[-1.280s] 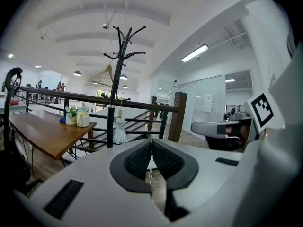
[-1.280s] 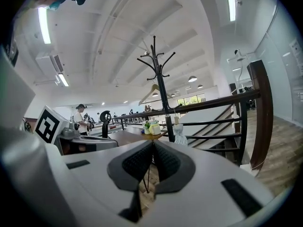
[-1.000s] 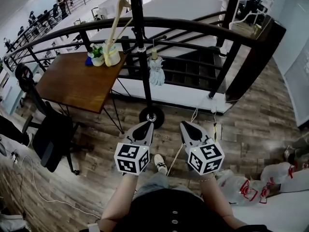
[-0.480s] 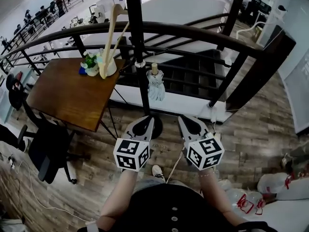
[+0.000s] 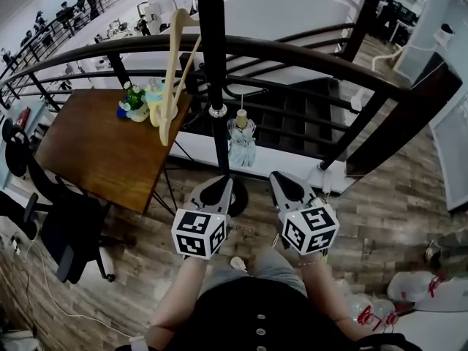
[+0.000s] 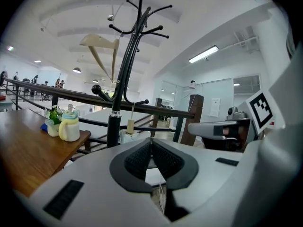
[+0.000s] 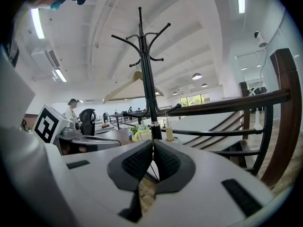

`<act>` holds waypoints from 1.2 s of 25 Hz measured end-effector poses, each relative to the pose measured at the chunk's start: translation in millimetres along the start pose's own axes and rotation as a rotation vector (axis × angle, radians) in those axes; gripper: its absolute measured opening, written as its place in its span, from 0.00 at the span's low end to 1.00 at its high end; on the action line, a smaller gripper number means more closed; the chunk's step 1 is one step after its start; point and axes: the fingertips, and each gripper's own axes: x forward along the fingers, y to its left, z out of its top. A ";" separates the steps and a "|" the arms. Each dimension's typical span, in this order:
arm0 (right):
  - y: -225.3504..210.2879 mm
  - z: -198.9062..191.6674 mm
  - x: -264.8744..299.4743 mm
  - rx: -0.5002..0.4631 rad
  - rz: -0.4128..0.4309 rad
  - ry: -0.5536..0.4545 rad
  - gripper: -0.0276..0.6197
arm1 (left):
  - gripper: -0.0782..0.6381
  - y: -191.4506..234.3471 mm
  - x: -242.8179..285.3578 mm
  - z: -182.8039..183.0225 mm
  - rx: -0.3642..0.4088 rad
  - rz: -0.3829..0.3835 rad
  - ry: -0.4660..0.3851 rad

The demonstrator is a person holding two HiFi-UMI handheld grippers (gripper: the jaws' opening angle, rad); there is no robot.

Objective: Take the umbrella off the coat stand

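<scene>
**Two shut claws facing a hanging umbrella**

Both claws are pointing toward the coat stand, and neither is carrying anything. The left claw is holding its jaws pressed together on nothing, and the right claw is doing the same.

The umbrella, folded and pale, is hanging ahead of both claws and above their jaw line, apart from both. Its long axis is running straight up and down, with the wooden handle uppermost. It is dangling by a loop from a low hook just beside the stand's pole.

Seen from above, it is lying in the gap ahead between the two claws, a little closer to the left one. The left claw therefore looks marginally better placed. Either claw would probably need to open its jaws and rise toward the handle. A wooden hanger is hanging ahead and to the left of the left claw.
</scene>
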 end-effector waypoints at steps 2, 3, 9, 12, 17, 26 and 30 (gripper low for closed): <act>-1.3 -1.5 8.1 0.000 0.009 0.012 0.09 | 0.14 4.3 3.6 -0.2 -0.004 0.004 0.003; -2.4 -2.8 11.8 -0.001 0.015 0.019 0.09 | 0.14 6.4 5.5 -0.7 -0.008 0.008 0.005; -13.9 -1.1 36.7 0.000 0.039 0.035 0.09 | 0.14 23.7 18.1 -0.3 -0.023 0.046 0.017; -21.2 3.8 50.7 -0.003 0.063 0.035 0.09 | 0.14 31.8 26.7 2.5 -0.034 0.074 0.021; -37.2 5.1 74.6 -0.020 0.105 0.056 0.09 | 0.14 37.5 43.5 -0.2 -0.061 0.110 0.030; -56.5 8.6 120.9 -0.044 0.212 0.082 0.09 | 0.14 48.8 67.7 0.8 -0.097 0.183 0.017; -63.4 3.2 142.1 -0.060 0.245 0.108 0.09 | 0.14 52.2 78.0 2.4 -0.104 0.205 0.012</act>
